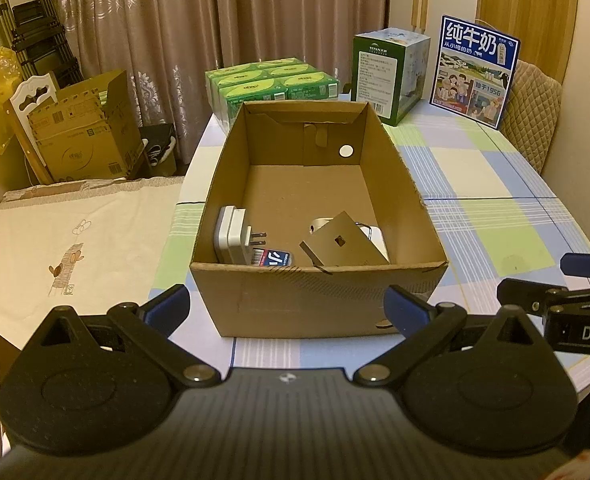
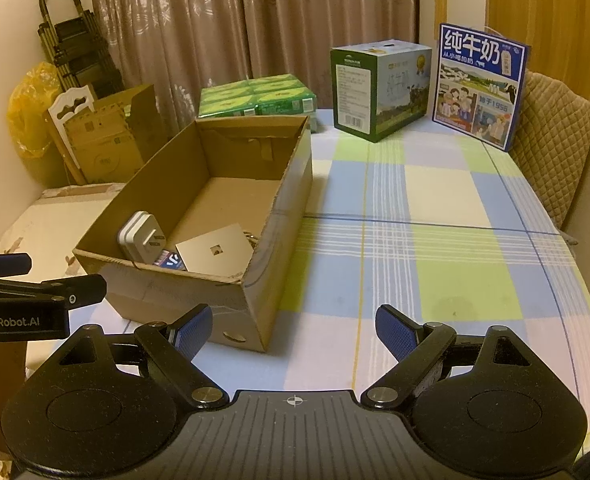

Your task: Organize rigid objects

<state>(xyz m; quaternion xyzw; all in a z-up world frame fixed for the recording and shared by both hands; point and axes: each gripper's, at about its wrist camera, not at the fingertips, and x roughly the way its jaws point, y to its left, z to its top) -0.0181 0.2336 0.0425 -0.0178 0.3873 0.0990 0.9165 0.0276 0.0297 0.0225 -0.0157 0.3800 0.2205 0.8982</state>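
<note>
An open cardboard box (image 1: 319, 300) (image 2: 183, 300) stands on the checked tablecloth. Inside it, near the front wall, lie a white plug adapter (image 1: 233, 238) (image 2: 143, 236), a small blue packet (image 1: 277, 258) (image 2: 171, 260) and a flat grey card box (image 1: 341, 246) (image 2: 215, 250) leaning over a white item (image 1: 375, 236). My left gripper (image 1: 287, 308) is open just in front of the box, nothing between its blue pads. My right gripper (image 2: 293, 328) is open too, over bare cloth to the right of the box's near corner, holding nothing.
At the table's far end stand green tissue packs (image 1: 273, 82) (image 2: 255, 96), a green milk carton case (image 1: 391, 74) (image 2: 379, 88) and a blue milk box (image 1: 475, 70) (image 2: 481, 84). A padded chair back (image 2: 555, 152) is on the right. A bed (image 1: 71, 228) and cardboard box (image 1: 79, 136) lie left.
</note>
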